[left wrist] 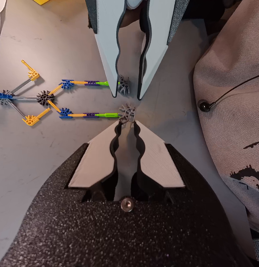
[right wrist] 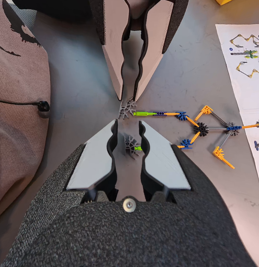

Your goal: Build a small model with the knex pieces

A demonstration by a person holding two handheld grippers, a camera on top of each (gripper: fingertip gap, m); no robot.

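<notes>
A toy rod-and-connector model lies flat on the grey table. It has a black hub, blue connectors, and yellow, purple and green rods. Its two long arms each end at a grey snowflake connector. My left gripper is shut on the edge of the near grey connector, which meets a green rod. I cannot tell if they are snapped together. My right gripper is open, its fingers on either side of the other grey connector, which stands upright on its green rod. The two grippers point at each other, tips close.
A person's pinkish printed shirt with a black cord and bead fills the side beside both grippers. A printed sheet with pictures lies beyond the model. A yellow object sits at the table's far edge. My two grippers' fingertips are within a few centimetres of each other. From the right gripper's tips to the yellow object is close to 25 cm.
</notes>
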